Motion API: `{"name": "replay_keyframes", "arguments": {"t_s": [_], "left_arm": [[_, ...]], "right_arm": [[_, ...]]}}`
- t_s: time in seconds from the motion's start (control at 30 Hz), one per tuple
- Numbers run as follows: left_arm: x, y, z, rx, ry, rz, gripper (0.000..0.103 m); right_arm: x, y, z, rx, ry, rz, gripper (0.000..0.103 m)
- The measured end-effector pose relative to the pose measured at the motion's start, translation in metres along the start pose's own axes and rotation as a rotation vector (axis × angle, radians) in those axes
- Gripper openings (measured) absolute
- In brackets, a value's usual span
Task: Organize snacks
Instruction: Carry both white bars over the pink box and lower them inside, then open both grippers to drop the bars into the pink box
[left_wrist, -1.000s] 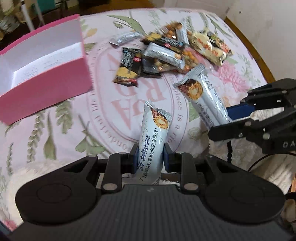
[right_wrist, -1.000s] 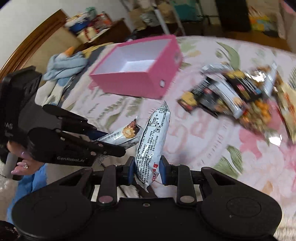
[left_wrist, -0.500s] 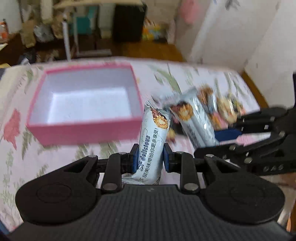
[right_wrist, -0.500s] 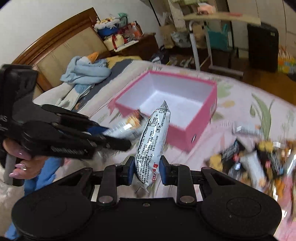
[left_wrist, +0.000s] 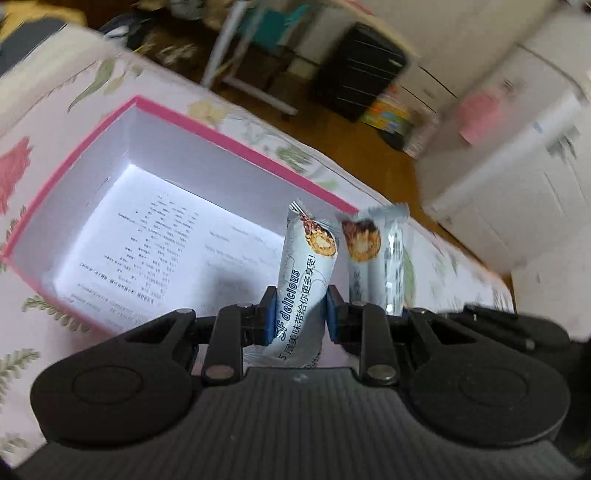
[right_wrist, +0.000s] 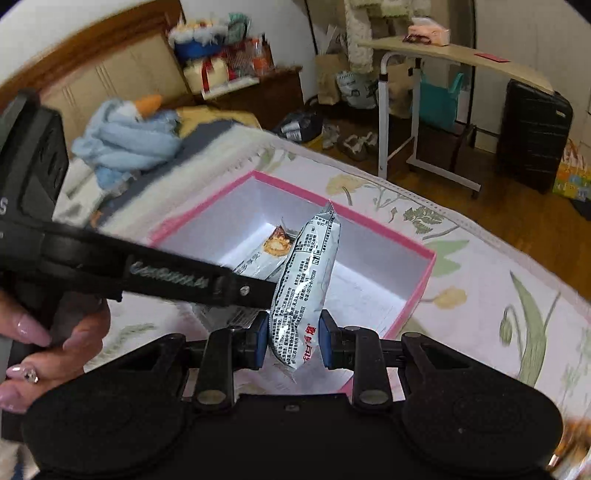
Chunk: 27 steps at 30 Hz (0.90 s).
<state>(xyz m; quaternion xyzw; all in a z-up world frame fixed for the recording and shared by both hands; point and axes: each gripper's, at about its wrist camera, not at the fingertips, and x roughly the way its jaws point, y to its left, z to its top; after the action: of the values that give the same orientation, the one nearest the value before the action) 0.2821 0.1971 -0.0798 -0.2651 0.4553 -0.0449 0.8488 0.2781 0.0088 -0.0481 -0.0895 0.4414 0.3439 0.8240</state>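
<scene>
Now both grippers over the pink box (left_wrist: 236, 136) (white inside); left gripper (left_wrist: 300, 314) and right gripper (right_wrist: 291, 338) each clamped on a snack bar.

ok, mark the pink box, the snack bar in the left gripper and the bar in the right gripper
pink box (left_wrist: 236, 130), left wrist view, on its far pink rim
left gripper's snack bar (left_wrist: 304, 273), left wrist view, on the printed wrapper above the pads
right gripper's bar (right_wrist: 308, 273), right wrist view, on the wrapper's text-covered back
</scene>
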Motion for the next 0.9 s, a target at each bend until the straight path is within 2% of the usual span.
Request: {"name": "replay_keyframes", "arguments": {"t_s": [0.1,0.17,0.23,0.47,0.6,0.67,0.8,0.9], "left_arm": [[0.031,0.010,0.011,-0.074,-0.011,0.040,0.025],[0.050,0.019,0.017,-0.106,0.006,0.068,0.025],[0.067,0.026,0.020,-0.127,0.034,0.082,0.025],[0.108,0.043,0.027,-0.232,0.083,0.076,0.025],[0.124,0.045,0.027,-0.249,0.096,0.089,0.025],[0.132,0.044,0.027,-0.258,0.106,0.108,0.026],[0.134,0.046,0.025,-0.251,0.125,0.081,0.044],[0.126,0.042,0.023,-0.212,0.101,0.061,0.049]], "right_arm": [[0.030,-0.008,0.012,-0.035,0.072,-0.027,0.032],[0.051,-0.009,0.015,-0.075,0.138,-0.030,0.032],[0.067,-0.008,0.015,-0.110,0.164,-0.050,0.032],[0.114,-0.013,0.015,-0.229,0.256,-0.141,0.032],[0.120,-0.006,0.019,-0.298,0.262,-0.192,0.032],[0.122,-0.001,0.019,-0.333,0.271,-0.210,0.036],[0.117,0.003,0.015,-0.339,0.242,-0.202,0.049],[0.094,0.003,0.008,-0.292,0.164,-0.153,0.050]]}}
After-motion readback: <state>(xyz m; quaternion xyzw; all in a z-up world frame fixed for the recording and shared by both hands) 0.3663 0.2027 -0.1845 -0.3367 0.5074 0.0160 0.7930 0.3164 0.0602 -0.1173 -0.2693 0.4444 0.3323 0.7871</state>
